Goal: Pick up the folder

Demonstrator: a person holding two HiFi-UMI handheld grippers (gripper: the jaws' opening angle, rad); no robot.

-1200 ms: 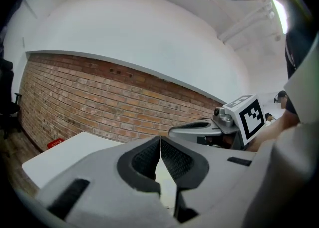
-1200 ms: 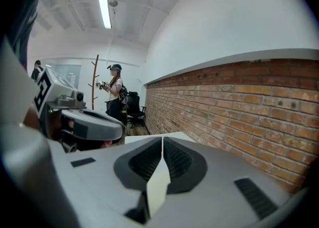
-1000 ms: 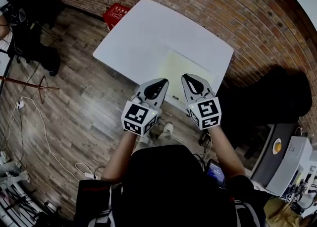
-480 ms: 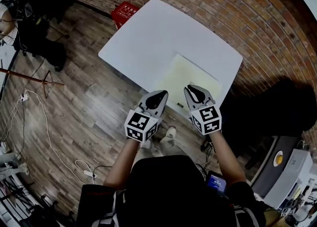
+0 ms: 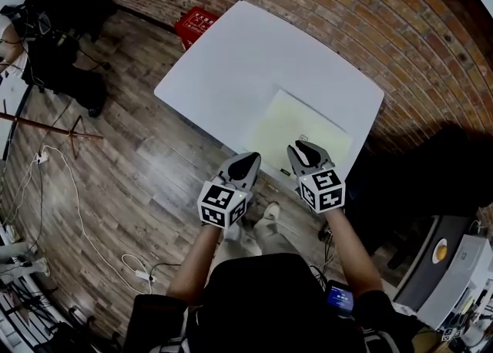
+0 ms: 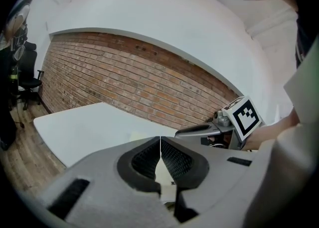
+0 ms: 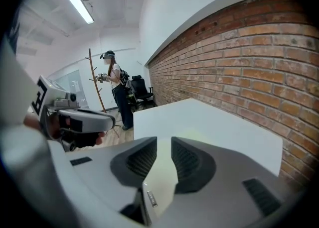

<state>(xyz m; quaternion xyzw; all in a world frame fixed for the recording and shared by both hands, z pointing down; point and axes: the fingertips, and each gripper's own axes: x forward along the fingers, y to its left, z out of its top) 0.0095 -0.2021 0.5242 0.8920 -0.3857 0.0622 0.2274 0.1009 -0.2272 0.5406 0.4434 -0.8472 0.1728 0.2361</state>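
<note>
A pale yellow-green folder [image 5: 296,129] lies flat at the near right of the white table [image 5: 231,58]. Both grippers hover side by side over the table's near edge. My left gripper [image 5: 248,160] is shut with nothing in it, just left of the folder's near corner; in the left gripper view its pads [image 6: 160,140] meet. My right gripper [image 5: 302,147] hangs over the folder's near edge. Its jaws [image 7: 164,142] are opening, with a narrow gap and nothing gripped. The folder [image 7: 162,172] shows below through that gap.
A brick wall [image 5: 400,28] runs behind the table. A red crate [image 5: 197,24] sits on the wood floor at the table's far left corner. Chairs and dark gear [image 5: 54,43] stand at the left, cables [image 5: 46,189] trail across the floor. A person [image 7: 117,92] stands far off.
Both grippers have sunk toward the table's near edge and the folder. The right jaws have parted a little; the left stayed shut.
</note>
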